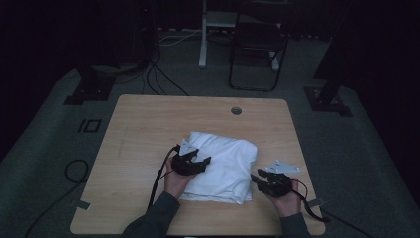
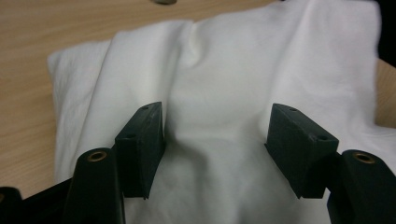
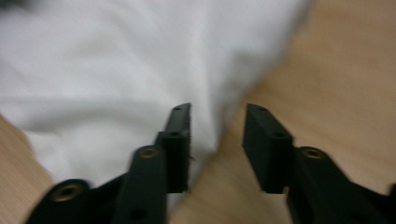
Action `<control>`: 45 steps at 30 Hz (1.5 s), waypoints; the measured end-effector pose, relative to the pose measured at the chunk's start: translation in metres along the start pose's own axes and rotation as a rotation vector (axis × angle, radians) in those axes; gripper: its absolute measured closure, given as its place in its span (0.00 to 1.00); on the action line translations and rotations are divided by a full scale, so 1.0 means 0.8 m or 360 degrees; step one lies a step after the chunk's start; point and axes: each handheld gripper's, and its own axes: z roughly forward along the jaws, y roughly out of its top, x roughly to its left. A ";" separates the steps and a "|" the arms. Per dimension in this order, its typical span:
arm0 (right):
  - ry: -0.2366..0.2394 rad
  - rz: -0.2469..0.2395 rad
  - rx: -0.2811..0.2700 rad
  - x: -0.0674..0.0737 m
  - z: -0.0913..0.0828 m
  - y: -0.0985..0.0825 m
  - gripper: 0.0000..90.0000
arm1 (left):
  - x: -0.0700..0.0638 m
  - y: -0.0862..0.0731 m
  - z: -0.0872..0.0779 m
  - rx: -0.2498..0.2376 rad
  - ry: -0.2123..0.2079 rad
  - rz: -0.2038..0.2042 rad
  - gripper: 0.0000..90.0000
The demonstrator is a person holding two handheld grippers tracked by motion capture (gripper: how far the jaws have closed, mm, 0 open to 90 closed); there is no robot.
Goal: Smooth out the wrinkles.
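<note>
A folded white cloth (image 1: 225, 158) lies on the wooden table (image 1: 143, 129), slightly right of centre. My left gripper (image 1: 204, 161) rests on the cloth's left side. In the left gripper view its jaws stand wide apart over the white cloth (image 2: 233, 60), and the left gripper (image 2: 217, 135) is open with the fabric lying under the gap. My right gripper (image 1: 256, 177) sits at the cloth's near right corner. The right gripper (image 3: 217, 140) is open, one jaw over the blurred cloth (image 3: 116, 70) and the other over bare table (image 3: 336, 70).
A round cable hole (image 1: 236, 110) sits near the table's far edge. A black chair (image 1: 257, 44) and a white post (image 1: 203, 34) stand behind the table on the dark floor. Cables (image 1: 74, 171) lie on the floor at the left.
</note>
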 end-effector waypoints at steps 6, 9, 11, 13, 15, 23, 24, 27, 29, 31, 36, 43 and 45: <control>0.0076 -0.0161 -0.0031 0.036 0.027 0.021 0.53 | -0.011 0.000 -0.023 -0.0031 -0.0009 0.0076 0.41; 0.0075 -0.0191 -0.0010 0.042 0.032 0.020 0.53 | -0.012 -0.001 -0.027 -0.0031 -0.0007 0.0087 0.40; 0.0101 -0.0240 0.0076 0.053 0.047 0.006 0.53 | -0.009 -0.008 -0.034 -0.0027 0.0001 0.0086 0.40; 0.0106 -0.0240 0.0123 0.052 0.053 -0.002 0.55 | -0.006 -0.014 -0.034 -0.0008 0.0011 0.0075 0.40; 0.0061 -0.0244 0.0198 0.048 0.061 -0.010 0.55 | -0.002 -0.020 -0.033 0.0015 0.0019 0.0059 0.40; 0.0055 -0.0181 0.0209 0.029 0.084 -0.009 0.57 | 0.004 -0.032 -0.032 0.0037 0.0049 0.0033 0.39; 0.0054 -0.0175 0.0203 0.026 0.086 -0.008 0.57 | 0.004 -0.035 -0.032 0.0043 0.0059 0.0036 0.39; 0.0054 -0.0158 0.0195 0.019 0.095 -0.002 0.57 | 0.004 -0.038 -0.033 0.0044 0.0071 0.0029 0.39; 0.0060 -0.0151 0.0187 0.016 0.100 0.001 0.57 | 0.007 -0.039 -0.034 0.0042 0.0072 0.0010 0.39; 0.0071 -0.0152 0.0187 0.014 0.106 0.005 0.58 | 0.009 -0.039 -0.034 0.0046 0.0082 -0.0001 0.39; 0.0100 -0.0128 0.0171 0.014 0.118 0.013 0.58 | 0.017 -0.040 -0.037 0.0045 0.0138 -0.0001 0.39; 0.0107 -0.0128 0.0142 0.020 0.135 0.023 0.58 | 0.034 -0.040 -0.041 0.0031 0.0199 -0.0029 0.39; 0.0116 -0.0120 0.0128 0.023 0.143 0.028 0.58 | 0.042 -0.040 -0.041 0.0024 0.0226 -0.0043 0.39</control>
